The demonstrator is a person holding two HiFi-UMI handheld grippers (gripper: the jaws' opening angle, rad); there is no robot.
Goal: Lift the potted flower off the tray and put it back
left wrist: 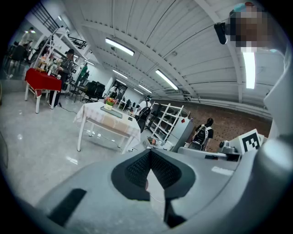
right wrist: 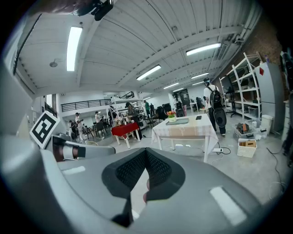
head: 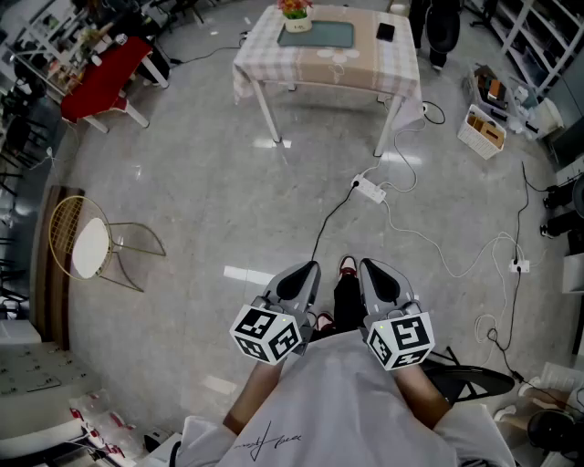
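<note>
Head view, top centre: the potted flower (head: 295,13) stands at the left end of the green tray (head: 330,36) on the checked counter (head: 383,64), well apart from both tools. At lower centre, the left hand-held gripper (head: 310,267) and right hand-held gripper (head: 365,264) have their jaws together, holding nothing. The pot looks rigid, smooth and probably breakable, so grip its wall, not the soft blooms.

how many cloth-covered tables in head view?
2. The checked-cloth table at top centre carries the tray and potted flower; the red-cloth table sits at top left. More may be hidden beyond the frame edges.
</note>
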